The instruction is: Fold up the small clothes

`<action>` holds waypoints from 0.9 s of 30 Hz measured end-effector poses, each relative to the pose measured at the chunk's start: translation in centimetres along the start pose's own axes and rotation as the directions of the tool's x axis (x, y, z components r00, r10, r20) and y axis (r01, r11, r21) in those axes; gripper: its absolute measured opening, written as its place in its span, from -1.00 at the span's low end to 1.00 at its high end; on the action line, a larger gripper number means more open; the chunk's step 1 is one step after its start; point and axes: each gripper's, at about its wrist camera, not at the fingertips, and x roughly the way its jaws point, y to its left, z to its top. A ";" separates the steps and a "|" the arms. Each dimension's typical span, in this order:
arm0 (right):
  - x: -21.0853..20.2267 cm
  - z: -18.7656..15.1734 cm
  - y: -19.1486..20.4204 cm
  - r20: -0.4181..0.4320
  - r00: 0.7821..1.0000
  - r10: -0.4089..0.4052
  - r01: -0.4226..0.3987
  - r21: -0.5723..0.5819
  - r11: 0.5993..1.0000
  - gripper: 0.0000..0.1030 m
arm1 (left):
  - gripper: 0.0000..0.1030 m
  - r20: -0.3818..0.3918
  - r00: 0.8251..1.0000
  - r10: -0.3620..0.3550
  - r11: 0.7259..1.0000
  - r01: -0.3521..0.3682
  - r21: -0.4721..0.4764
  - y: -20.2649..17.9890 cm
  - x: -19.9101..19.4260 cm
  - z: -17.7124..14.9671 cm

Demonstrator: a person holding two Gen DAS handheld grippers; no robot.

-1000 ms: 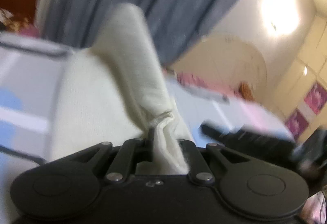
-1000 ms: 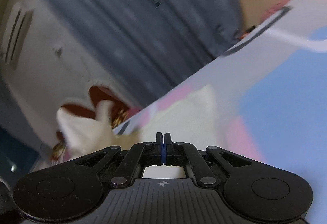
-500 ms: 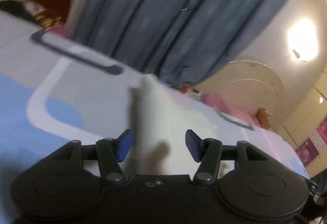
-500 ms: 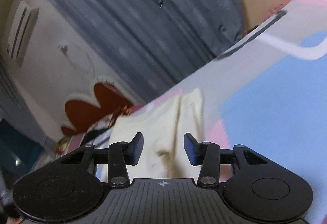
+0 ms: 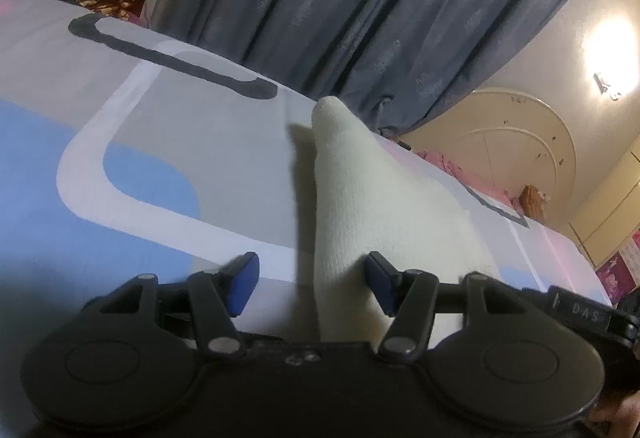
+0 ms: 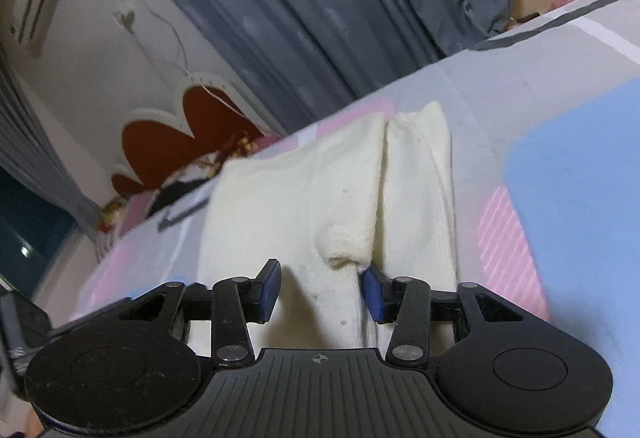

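A small cream knit garment (image 5: 372,206) lies on the patterned bedsheet (image 5: 160,142), folded into long panels; it also shows in the right wrist view (image 6: 320,198) with one sleeve end turned over on top. My left gripper (image 5: 312,282) is open, its blue-padded fingers either side of the garment's near edge, gripping nothing. My right gripper (image 6: 322,288) is open too, low over the garment's near end, with the turned-over cuff just ahead of its fingers.
The bedsheet (image 6: 560,158) carries blue, grey, white and pink shapes. Grey curtains (image 5: 360,6) hang behind the bed. A red headboard and dark bedding (image 6: 168,142) sit at one end. Part of the other gripper (image 5: 592,314) shows at the right edge.
Both grippers were shut on the lifted garment one second ago. They have since opened and let it go, and it now lies folded on the sheet.
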 end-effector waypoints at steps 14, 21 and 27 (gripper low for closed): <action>-3.6 -0.6 1.1 0.073 0.993 -0.087 0.097 -0.135 0.986 -0.77 | 0.05 -0.096 0.995 0.019 0.986 -0.003 0.168 -5.5 1.5 0.1; -3.0 -1.3 -1.4 0.020 0.997 -0.072 0.073 -0.047 0.996 -0.77 | 0.04 -0.101 0.995 0.006 0.984 0.012 0.177 -5.5 1.6 -0.3; -5.8 0.7 1.1 0.213 0.965 -0.150 0.183 -0.147 0.972 -0.23 | 0.02 0.048 0.994 -0.097 0.975 0.086 0.205 -6.8 0.1 3.6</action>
